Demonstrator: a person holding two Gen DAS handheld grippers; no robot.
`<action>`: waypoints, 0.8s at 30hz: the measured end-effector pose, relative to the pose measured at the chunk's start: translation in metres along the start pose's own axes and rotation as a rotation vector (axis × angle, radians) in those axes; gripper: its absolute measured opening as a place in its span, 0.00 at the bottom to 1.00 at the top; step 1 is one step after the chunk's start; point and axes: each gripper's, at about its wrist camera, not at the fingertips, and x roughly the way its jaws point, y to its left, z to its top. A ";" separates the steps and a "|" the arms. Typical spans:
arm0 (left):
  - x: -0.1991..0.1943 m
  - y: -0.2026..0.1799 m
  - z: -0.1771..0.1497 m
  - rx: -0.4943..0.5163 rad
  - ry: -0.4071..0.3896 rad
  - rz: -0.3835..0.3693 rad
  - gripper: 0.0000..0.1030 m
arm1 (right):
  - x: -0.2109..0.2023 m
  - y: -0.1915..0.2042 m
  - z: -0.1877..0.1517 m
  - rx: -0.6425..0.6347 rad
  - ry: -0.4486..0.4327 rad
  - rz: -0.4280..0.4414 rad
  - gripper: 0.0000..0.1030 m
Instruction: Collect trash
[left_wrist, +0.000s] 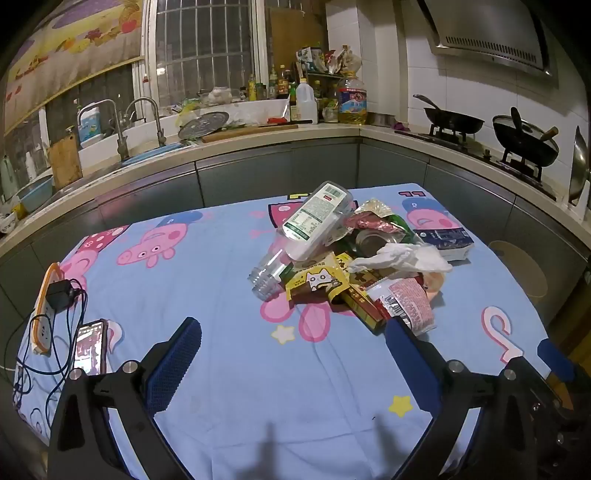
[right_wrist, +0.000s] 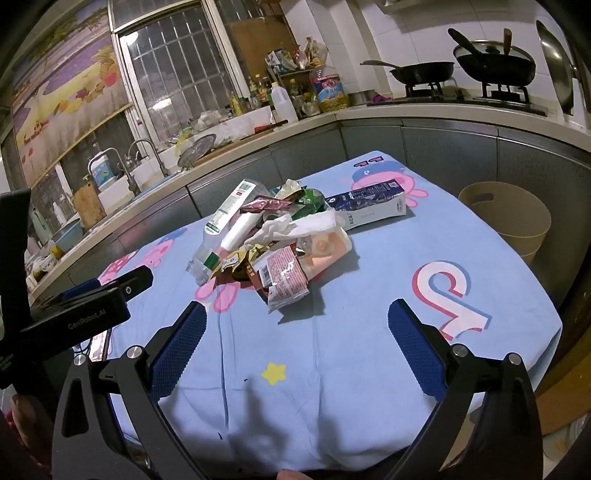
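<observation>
Both grippers' jaws wide, trash pile (left_wrist: 354, 254) untouched.

The tablecloth (left_wrist: 221, 295) was soft matt cotton, lightly creased, printed with cartoon pigs. On it the plastic bottle (left_wrist: 306, 229) looked clear and glossy under a paper label, and the crumpled tissue (left_wrist: 402, 256) beside it was dull, soft paper. The snack wrappers (right_wrist: 284, 280) shone, shiny foil-like film, wrinkled all over. The milk carton (right_wrist: 369, 205) showed smooth coated card with a slight sheen. The left gripper (left_wrist: 293, 332) and right gripper (right_wrist: 295, 317) carried blue pads with a rough, dimpled texture on matt black plastic arms with bright metal bolts. The bin (right_wrist: 506, 218) looked smooth matt beige plastic.
</observation>
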 end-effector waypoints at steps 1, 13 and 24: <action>0.000 0.000 0.000 -0.001 0.001 -0.001 0.96 | 0.000 0.000 0.000 -0.001 -0.001 -0.001 0.94; -0.002 0.000 -0.001 -0.002 -0.012 -0.018 0.96 | 0.001 0.001 0.000 -0.005 -0.003 -0.002 0.94; -0.005 -0.004 0.001 0.010 -0.031 -0.011 0.96 | 0.001 0.002 0.001 -0.007 -0.002 -0.003 0.94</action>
